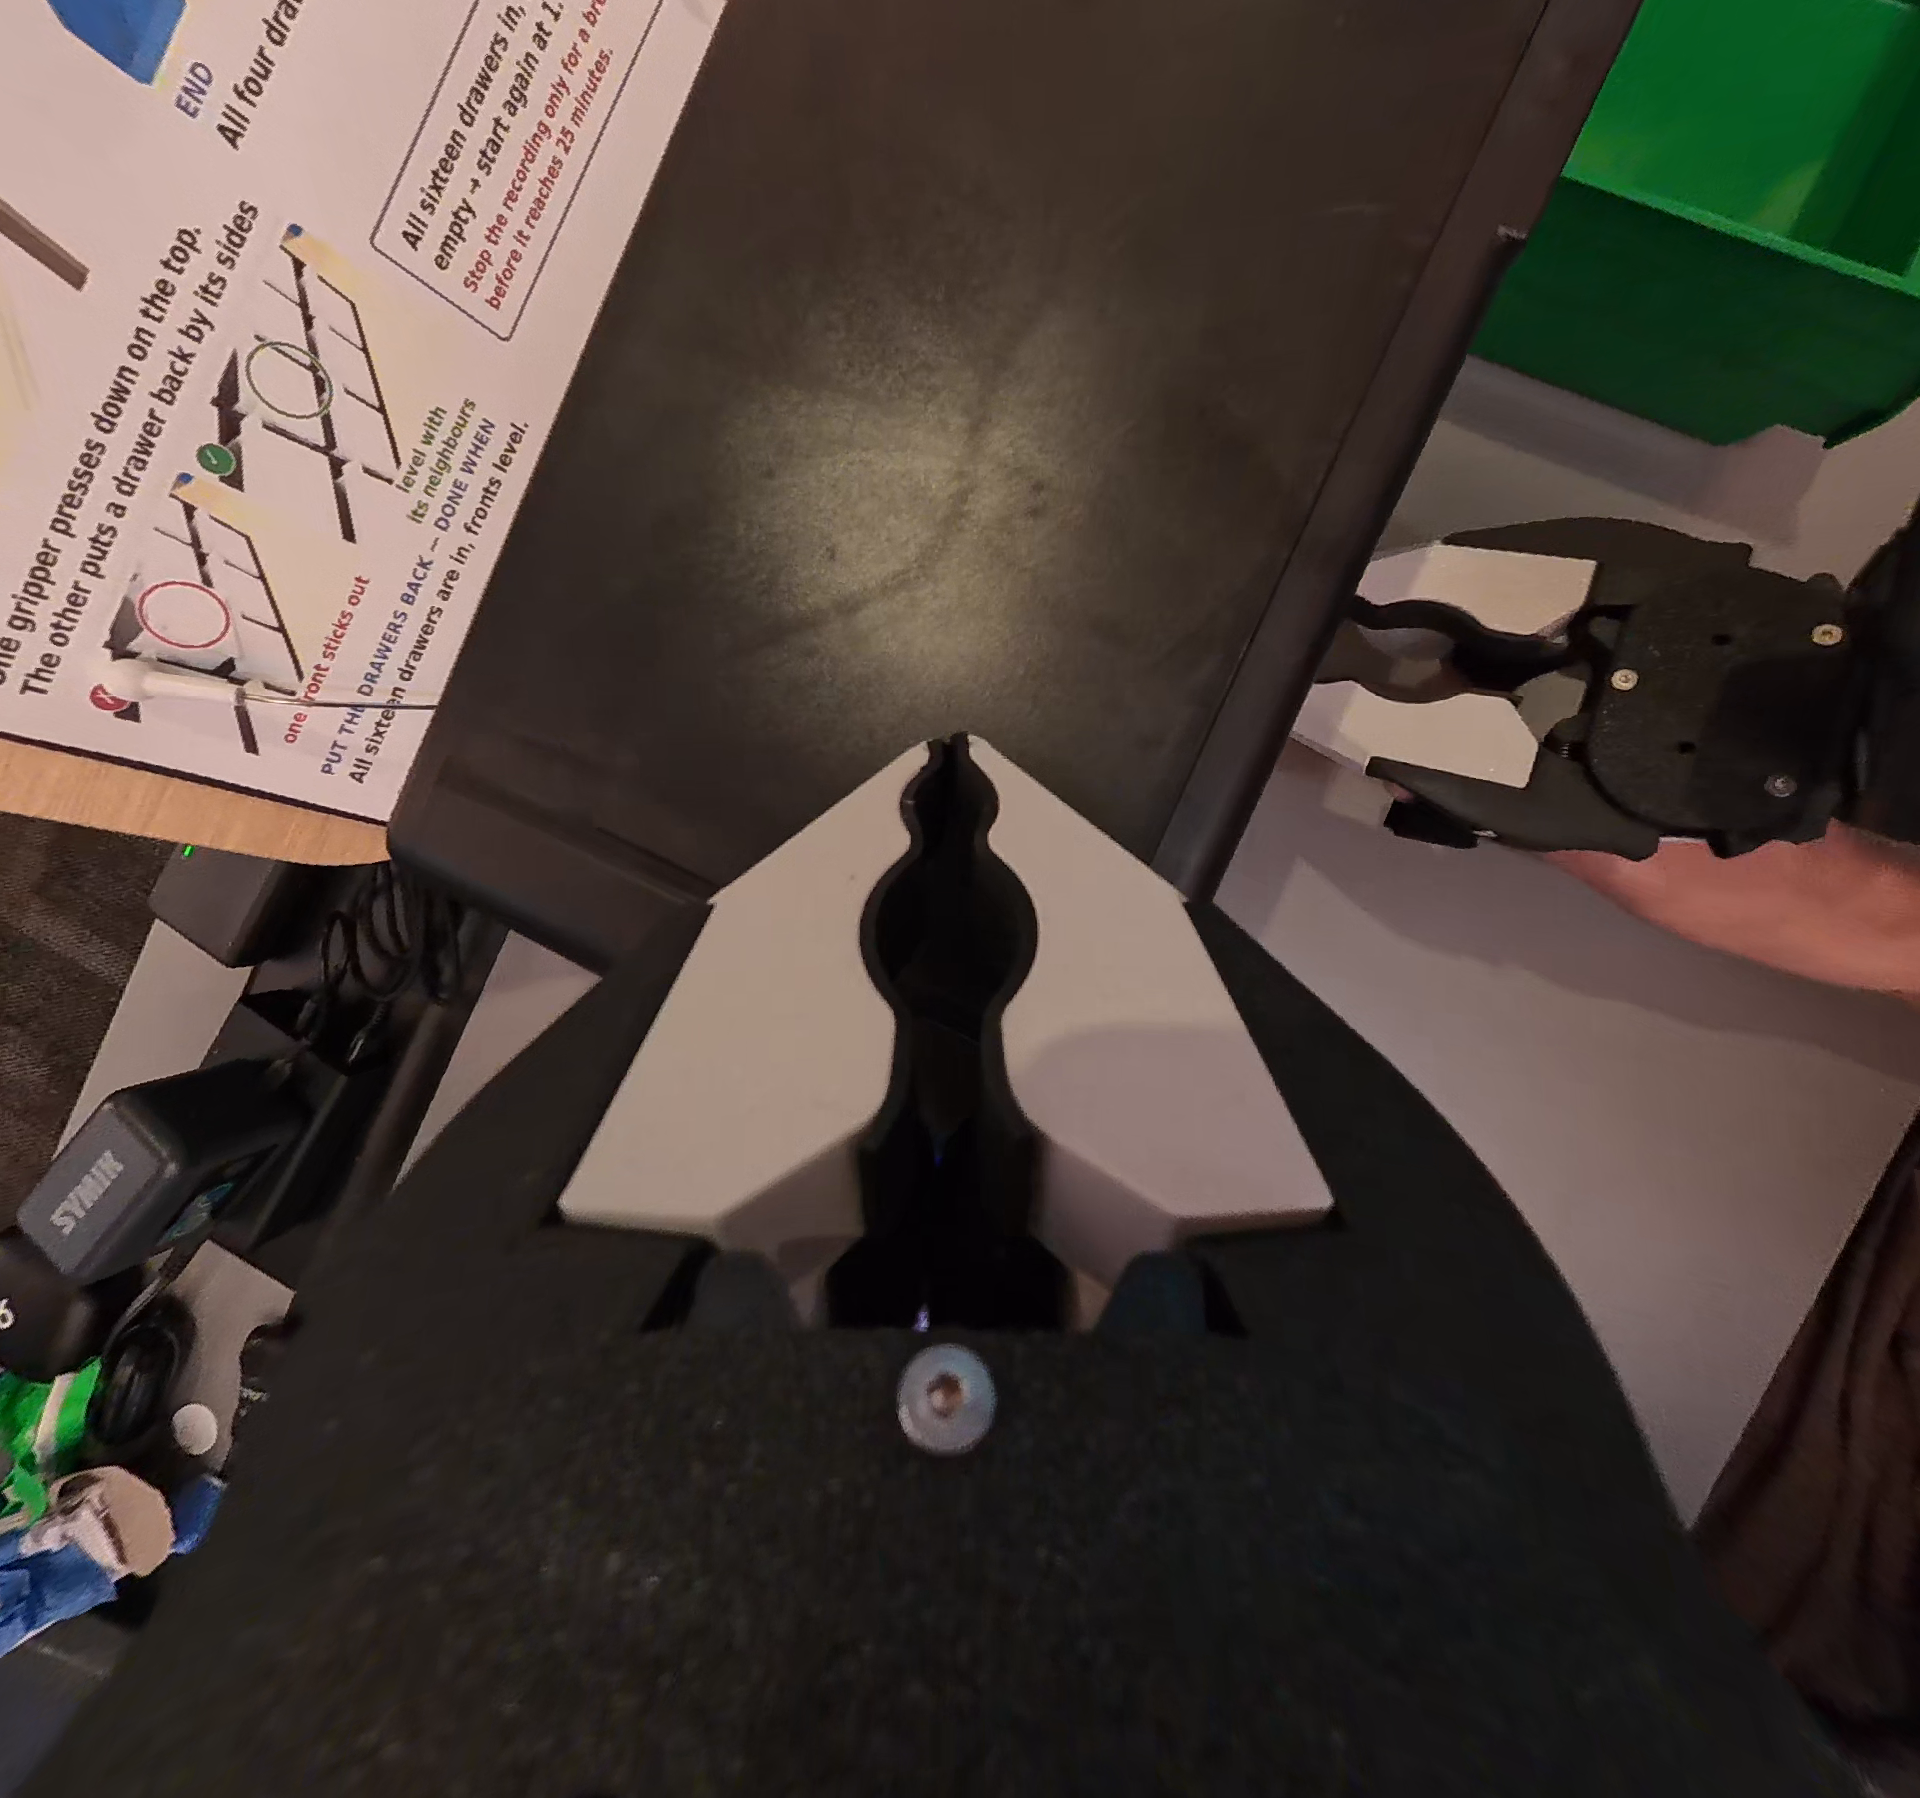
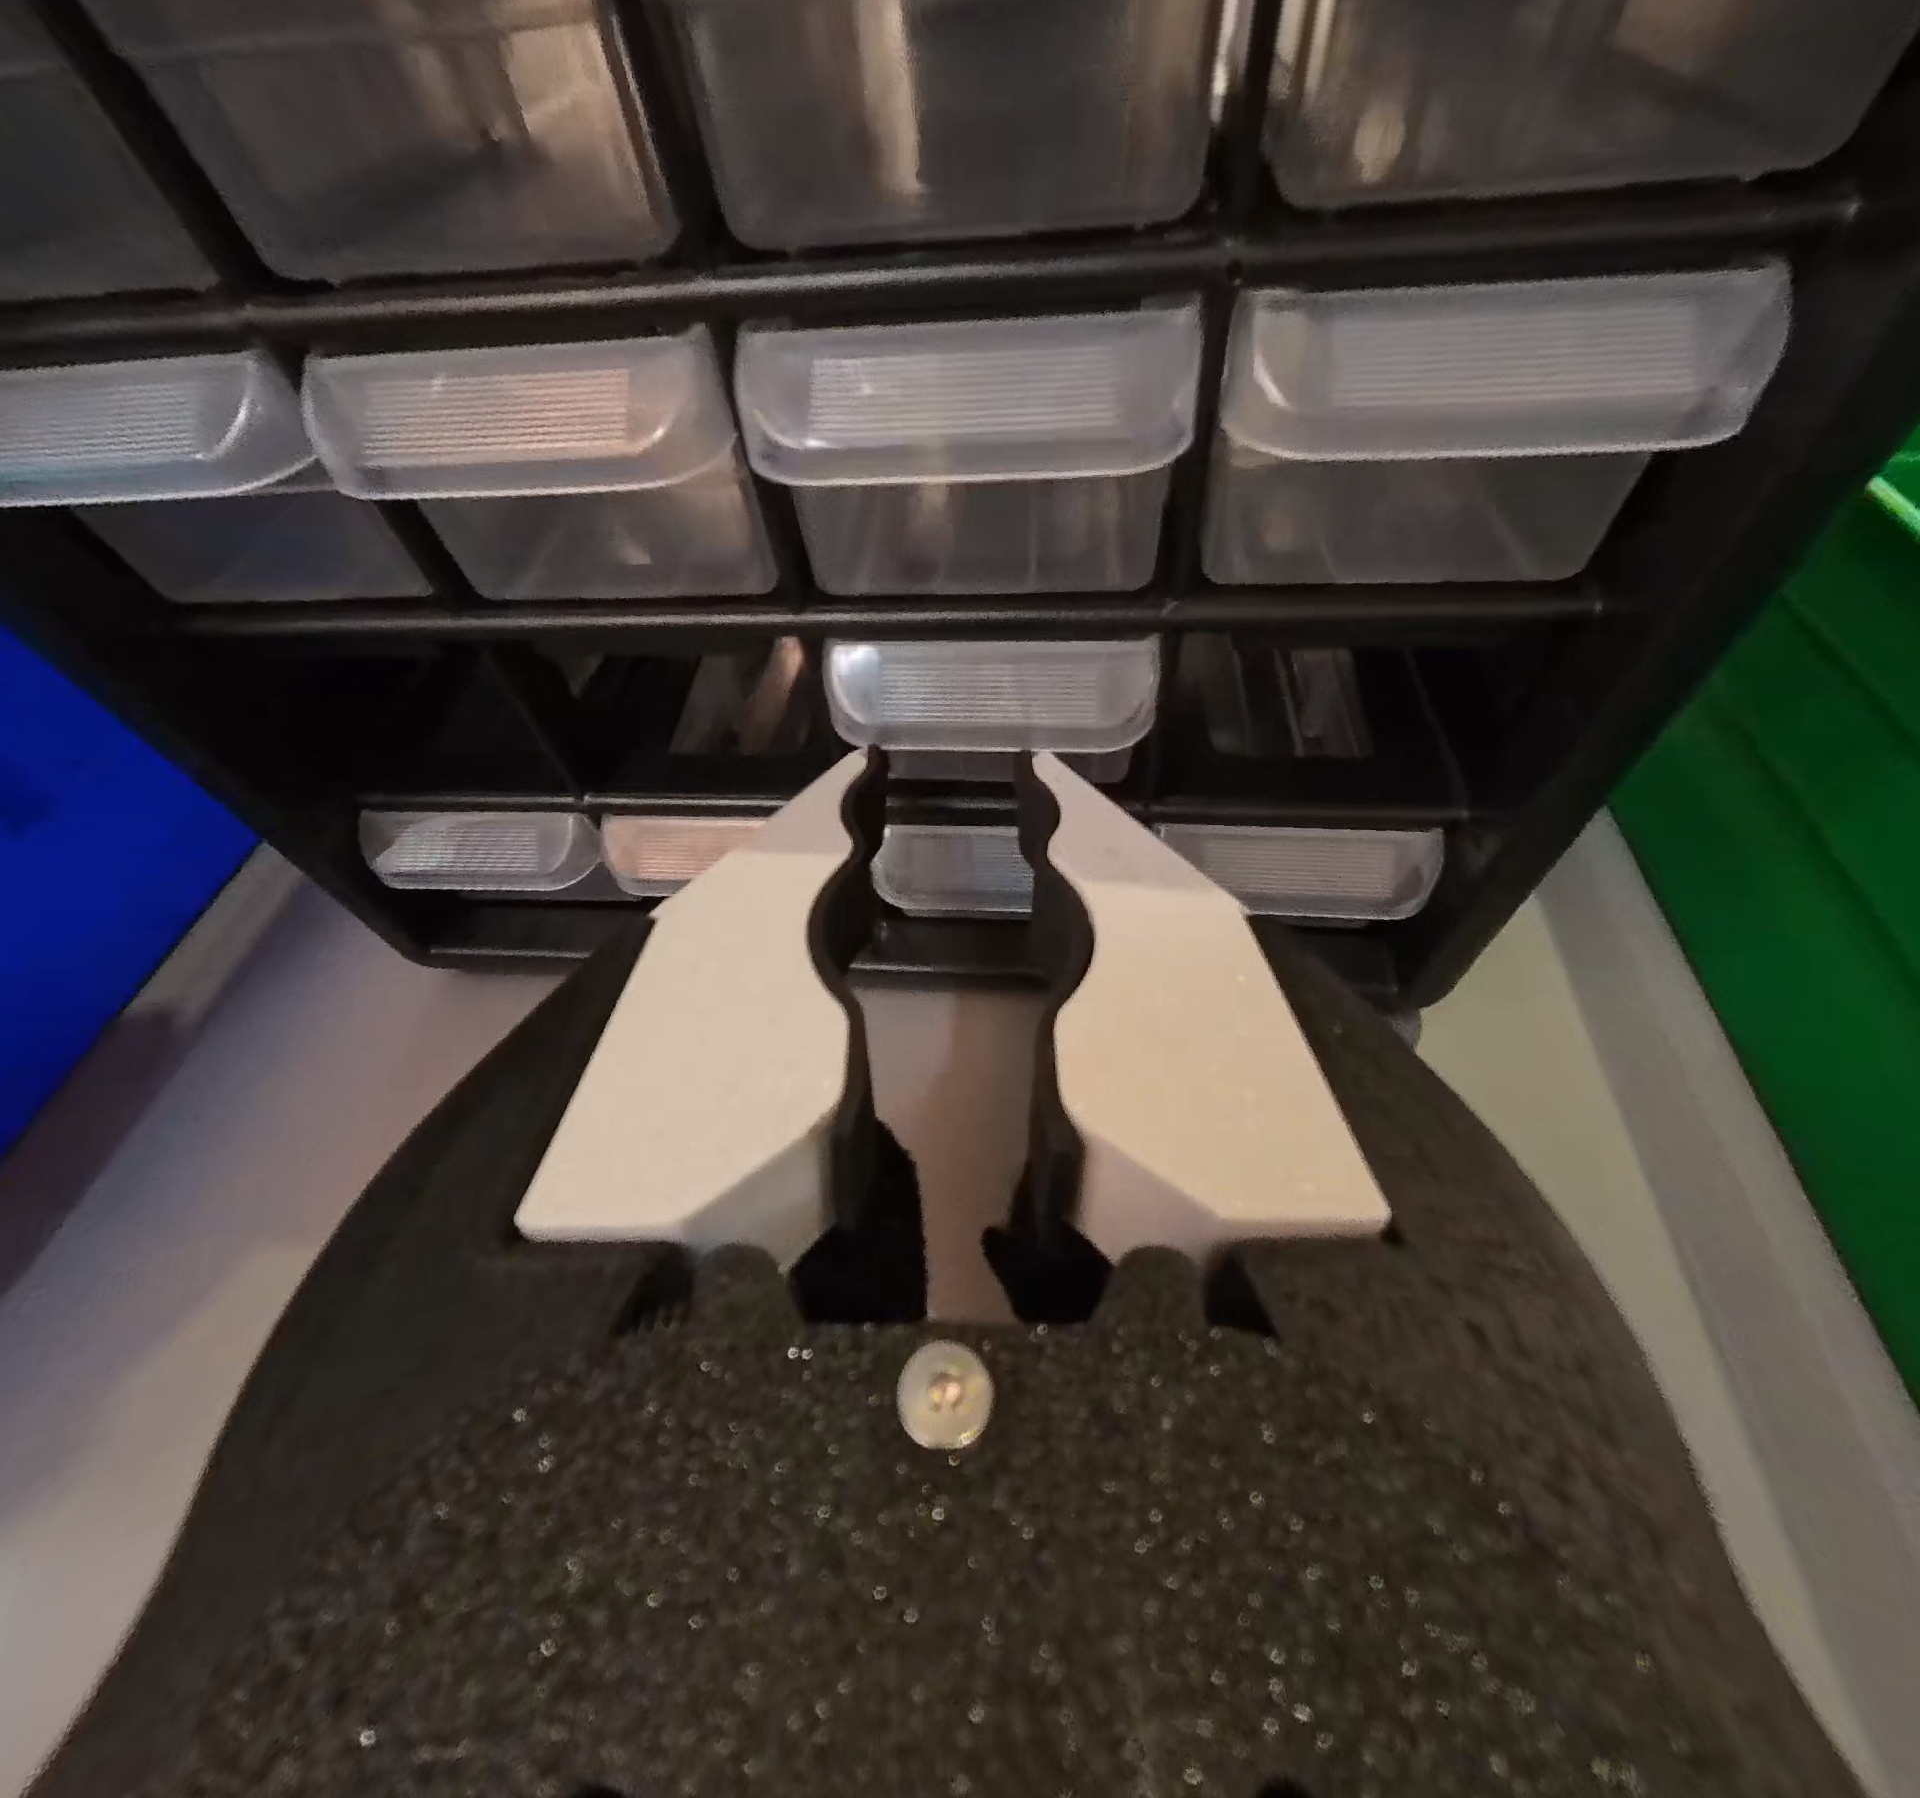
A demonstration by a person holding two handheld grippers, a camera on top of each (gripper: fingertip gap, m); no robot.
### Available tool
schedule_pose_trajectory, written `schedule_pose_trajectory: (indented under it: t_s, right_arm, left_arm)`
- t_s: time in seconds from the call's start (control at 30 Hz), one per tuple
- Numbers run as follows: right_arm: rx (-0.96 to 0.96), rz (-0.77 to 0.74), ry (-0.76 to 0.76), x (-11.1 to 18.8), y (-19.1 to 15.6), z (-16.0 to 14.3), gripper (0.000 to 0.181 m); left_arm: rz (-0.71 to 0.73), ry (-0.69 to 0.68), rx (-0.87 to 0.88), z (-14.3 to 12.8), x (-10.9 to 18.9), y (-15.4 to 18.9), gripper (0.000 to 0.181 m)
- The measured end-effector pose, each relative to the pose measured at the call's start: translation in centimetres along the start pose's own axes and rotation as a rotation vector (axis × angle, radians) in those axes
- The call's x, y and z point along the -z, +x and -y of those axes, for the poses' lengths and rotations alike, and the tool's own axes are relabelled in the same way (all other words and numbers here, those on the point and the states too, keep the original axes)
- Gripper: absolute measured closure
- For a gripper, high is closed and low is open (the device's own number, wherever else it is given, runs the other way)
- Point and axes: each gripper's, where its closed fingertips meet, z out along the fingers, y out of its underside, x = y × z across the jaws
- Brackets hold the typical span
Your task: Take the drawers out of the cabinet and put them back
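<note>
The black cabinet shows its flat top in the left wrist view. My left gripper is shut, with its tips on the near edge of that top. In the right wrist view the cabinet front holds clear drawers. The third row has one drawer in its third slot; the other slots there are empty. My right gripper is open, with its fingertips just under that drawer's handle lip and nothing between them. It also shows beside the cabinet in the left wrist view.
A green bin stands to the cabinet's right and a blue bin to its left. A printed instruction sheet lies on the table. Cables and a charger sit below the table edge. A forearm holds the right gripper.
</note>
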Motion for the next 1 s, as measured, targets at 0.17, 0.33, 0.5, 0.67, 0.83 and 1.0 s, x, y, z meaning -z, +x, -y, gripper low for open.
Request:
schedule_pose_trajectory:
  t_s: [0.17,0.33,0.5,0.67,0.83,1.0]
  right_arm:
    - [-0.02,0.097,-0.035,1.8,-1.0,-1.3,0.145]
    - [-0.048,0.268,-0.042,9.6,-3.3,-3.7,0.139]
    - [0.069,0.251,-0.044,13.2,-2.4,-5.8,0.14]
    - [0.068,0.303,-0.031,12.7,-1.0,-3.7,0.139]
    - [-0.015,0.338,-0.04,12.7,-1.0,-4.0,0.139]
    - [-0.009,0.365,-0.06,12.5,-2.4,-4.4,0.139]
  left_arm:
    - [0.024,-0.005,-0.104,-0.1,0.2,0.0,0.181]
    - [0.066,0.11,-0.074,-2.0,4.3,-0.1,0.152]
    - [0.134,0.087,0.074,-12.9,7.3,-0.1,0.154]
    - [-0.031,-0.381,0.029,-27.6,2.4,4.0,0.147]
    - [0.028,-0.519,0.029,-31.9,-0.2,2.2,0.141]
    - [-0.05,-0.58,-0.054,-32.8,-2.0,3.1,0.162]
